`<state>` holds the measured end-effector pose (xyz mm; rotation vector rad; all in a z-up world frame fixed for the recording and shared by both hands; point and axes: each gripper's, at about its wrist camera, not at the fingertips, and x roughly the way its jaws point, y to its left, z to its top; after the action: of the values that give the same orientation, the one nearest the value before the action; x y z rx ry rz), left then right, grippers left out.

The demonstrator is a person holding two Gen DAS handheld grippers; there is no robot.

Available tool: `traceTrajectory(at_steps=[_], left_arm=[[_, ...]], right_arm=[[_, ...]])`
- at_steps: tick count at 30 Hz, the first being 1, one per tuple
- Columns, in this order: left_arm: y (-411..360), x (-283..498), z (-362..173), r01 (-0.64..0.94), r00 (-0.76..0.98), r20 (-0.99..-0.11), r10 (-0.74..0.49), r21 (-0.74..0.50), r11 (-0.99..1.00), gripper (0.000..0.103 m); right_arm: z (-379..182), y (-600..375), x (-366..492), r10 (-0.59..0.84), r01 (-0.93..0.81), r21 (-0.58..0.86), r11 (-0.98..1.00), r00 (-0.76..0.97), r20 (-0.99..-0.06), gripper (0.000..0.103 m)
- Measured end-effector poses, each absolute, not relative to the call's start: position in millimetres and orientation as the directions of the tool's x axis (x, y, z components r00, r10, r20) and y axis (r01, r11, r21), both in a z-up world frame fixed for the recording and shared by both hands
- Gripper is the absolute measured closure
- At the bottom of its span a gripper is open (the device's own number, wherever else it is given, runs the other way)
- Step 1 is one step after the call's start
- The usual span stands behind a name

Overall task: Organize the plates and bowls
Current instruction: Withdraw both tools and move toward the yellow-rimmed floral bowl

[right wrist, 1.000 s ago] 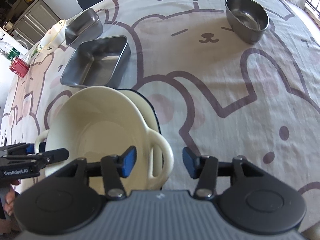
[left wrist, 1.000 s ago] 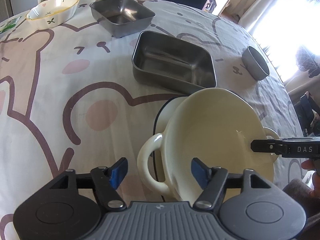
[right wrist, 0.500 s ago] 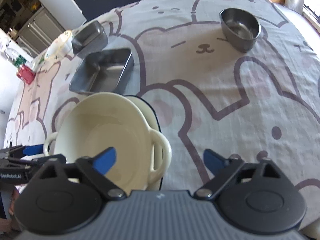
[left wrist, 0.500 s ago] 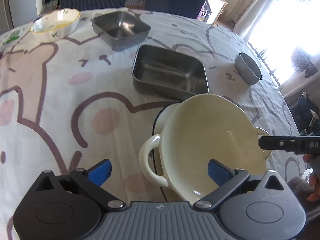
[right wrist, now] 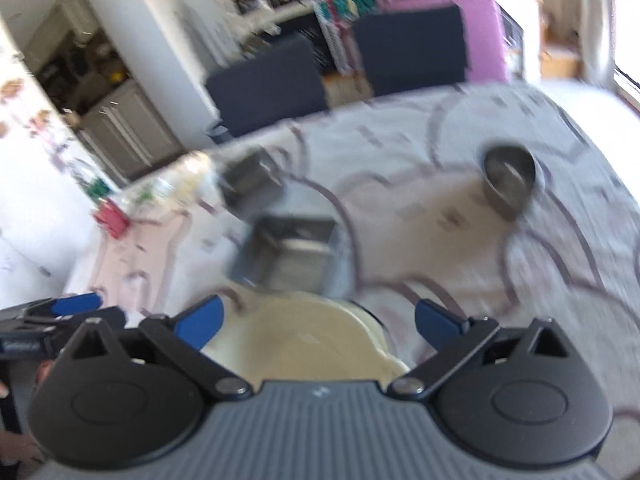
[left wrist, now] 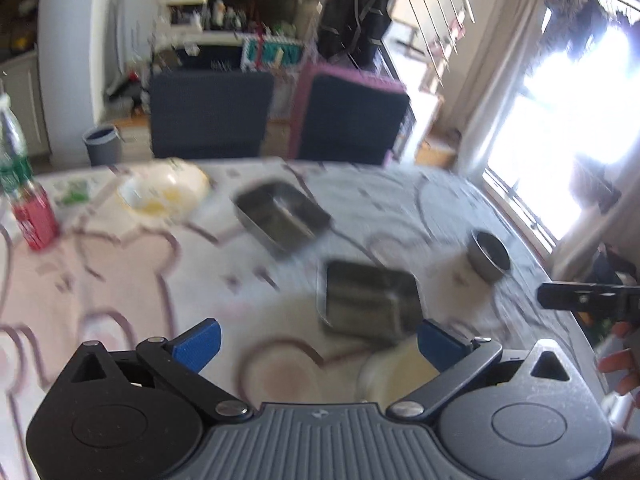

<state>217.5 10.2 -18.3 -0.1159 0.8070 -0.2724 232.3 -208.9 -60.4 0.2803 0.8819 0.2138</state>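
A cream two-handled bowl (left wrist: 400,372) (right wrist: 304,344) rests on the bear-print tablecloth, low in both views, just beneath the fingers. My left gripper (left wrist: 320,344) hovers above it, open, with nothing between its blue pads. My right gripper (right wrist: 319,322) also hangs over the bowl; its jaws are opening and hold nothing. Beyond lie a rectangular steel tray (left wrist: 372,304) (right wrist: 292,252), a square steel dish (left wrist: 280,216) (right wrist: 250,180), a small round steel bowl (left wrist: 488,256) (right wrist: 508,172) and a white ceramic bowl (left wrist: 164,192). Both views are blurred.
A red can (left wrist: 34,220) (right wrist: 112,218) and a bottle (left wrist: 12,148) stand at the table's far left. Two dark chairs (left wrist: 212,112) sit behind the far edge. A hand (left wrist: 620,364) shows at the right.
Both grippers opened wide off the cream bowl's handles, rose and tilted up, so the room beyond the table now shows. The bowl stayed on the table.
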Motion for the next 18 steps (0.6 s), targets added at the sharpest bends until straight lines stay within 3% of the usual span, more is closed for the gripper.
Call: traceTrajectory(at_steps=[6,13,18], left_arm=[[66,263,-10,0.105,0.713,-0.677,-0.185,-0.159,0.982,0.0],[129,325,-24,0.027,0.754,-0.644,-0.126,-0.161,0.987,0.001],[161,368,-52,-0.031,0.769,-0.632,-0.098,-0.19,0.981,0.017]], right_arm=[[-26,-158,281,0.356,-0.14,0.357,0.924,0.658,-0.664,0.0],[-39,-83,356,0.406,-0.239,0.333,0.912,0.637,-0.655,0.0],[-60,-39,403,0.424,-0.342,0.256,0.904,0.643,-0.638,0.003]])
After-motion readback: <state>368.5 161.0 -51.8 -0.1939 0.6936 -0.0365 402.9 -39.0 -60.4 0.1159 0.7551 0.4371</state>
